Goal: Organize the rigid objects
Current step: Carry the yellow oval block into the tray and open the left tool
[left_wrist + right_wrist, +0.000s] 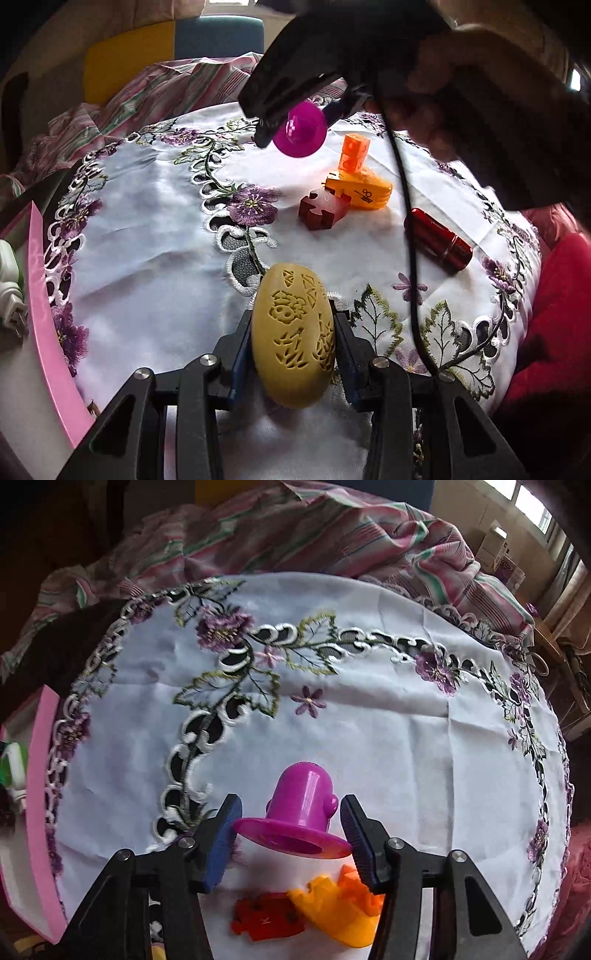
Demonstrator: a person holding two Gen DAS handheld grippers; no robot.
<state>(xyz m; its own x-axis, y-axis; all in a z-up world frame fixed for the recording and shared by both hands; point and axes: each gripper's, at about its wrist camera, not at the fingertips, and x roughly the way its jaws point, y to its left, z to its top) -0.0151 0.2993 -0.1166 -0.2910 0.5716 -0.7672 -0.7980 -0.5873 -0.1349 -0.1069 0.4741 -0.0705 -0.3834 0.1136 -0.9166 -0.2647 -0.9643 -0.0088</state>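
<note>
Left gripper (293, 341) clamped on carved yellow oval soap (291, 338); right gripper (291, 840) pinching magenta hat-shaped piece (295, 819) above embroidered tablecloth (369, 738), orange clip (360, 188) near.

Carved oval block (293, 341): matt, wood-like tan surface, smooth outside the cut patterns. Magenta hat-shaped piece (295, 823): glossy translucent plastic, smooth. Orange clip (364, 192) and orange cube (352, 151), at 12 o'clock of the block: shiny plastic. Dark red puzzle piece (323, 208): satin, wood-like. Red cylinder (437, 240), at 2 o'clock: glossy, metallic-looking sheen. Tablecloth (369, 746): white woven cloth, faint sheen, creased, with raised purple and green embroidery and cutwork. Striped fabric (314, 535): soft crumpled cloth. Pink tray (48, 314), at 9 o'clock: smooth, glossy rim. Gripper pads (221, 843): blue, ribbed, rubbery; black matt plastic arms with bright metal screws.
</note>
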